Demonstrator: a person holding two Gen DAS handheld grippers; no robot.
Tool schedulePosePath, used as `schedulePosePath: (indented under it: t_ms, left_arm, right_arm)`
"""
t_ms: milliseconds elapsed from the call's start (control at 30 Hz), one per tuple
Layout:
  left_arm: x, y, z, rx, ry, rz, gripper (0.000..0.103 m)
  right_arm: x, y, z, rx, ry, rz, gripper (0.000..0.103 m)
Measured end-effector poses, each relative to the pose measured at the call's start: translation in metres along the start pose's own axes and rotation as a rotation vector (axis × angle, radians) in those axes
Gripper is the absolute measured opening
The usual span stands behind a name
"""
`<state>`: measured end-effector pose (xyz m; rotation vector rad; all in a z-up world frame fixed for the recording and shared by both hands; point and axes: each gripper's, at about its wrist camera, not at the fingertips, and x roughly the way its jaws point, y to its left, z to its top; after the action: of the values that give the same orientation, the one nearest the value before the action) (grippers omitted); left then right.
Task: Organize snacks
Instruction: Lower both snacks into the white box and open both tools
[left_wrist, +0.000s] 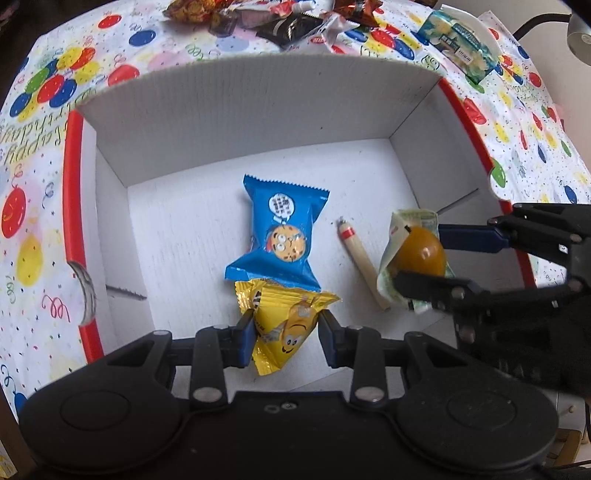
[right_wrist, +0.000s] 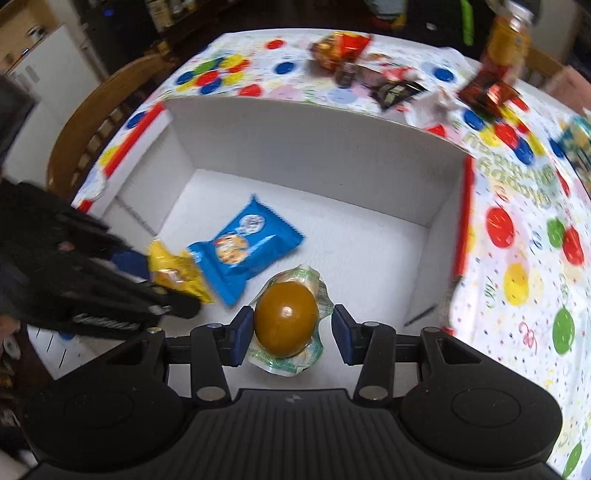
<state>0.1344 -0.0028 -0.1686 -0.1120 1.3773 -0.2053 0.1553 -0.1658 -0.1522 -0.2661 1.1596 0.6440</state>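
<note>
Two tools hang over the white cardboard box (left_wrist: 258, 110). Left tool (left_wrist: 287, 334) has its fingers apart around a yellow snack packet (left_wrist: 284, 317), which overlaps the blue cookie packet (left_wrist: 280, 236) on the box floor. Right tool (right_wrist: 289, 332) is spread wide beside a brown egg in clear wrap (right_wrist: 286, 321). A thin sausage stick (left_wrist: 364, 264) lies between cookie packet and egg. More loose snacks (left_wrist: 280, 18) crowd the balloon-print bench (left_wrist: 48, 206) beyond the box.

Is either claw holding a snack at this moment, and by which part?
Cannot be told for certain. The left claw straddles the yellow packet and the right claw the egg pouch, gaps showing beside both.
</note>
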Motion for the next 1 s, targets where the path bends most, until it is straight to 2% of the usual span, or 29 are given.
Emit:
schedulePosePath:
  t_ms: [333, 800, 900, 1000]
  left_arm:
    - [0.017, 0.006, -0.005, -0.026, 0.041, 0.013, 0.033]
    - [0.030, 0.007, -0.005, -0.033, 0.075, 0.014, 0.034]
    - [0.029, 0.007, -0.006, -0.032, 0.075, 0.013, 0.037]
    - [0.027, 0.006, -0.008, -0.028, 0.066, 0.009, 0.046]
  right_arm:
    - [0.027, 0.008, -0.003, -0.001, 0.082, 0.048, 0.046]
    - [0.033, 0.003, -0.007, 0.045, 0.093, 0.071, 0.047]
    - [0.029, 0.002, -0.008, 0.051, 0.080, 0.075, 0.048]
    - [0.019, 0.002, -0.008, 0.056, 0.057, 0.079, 0.048]
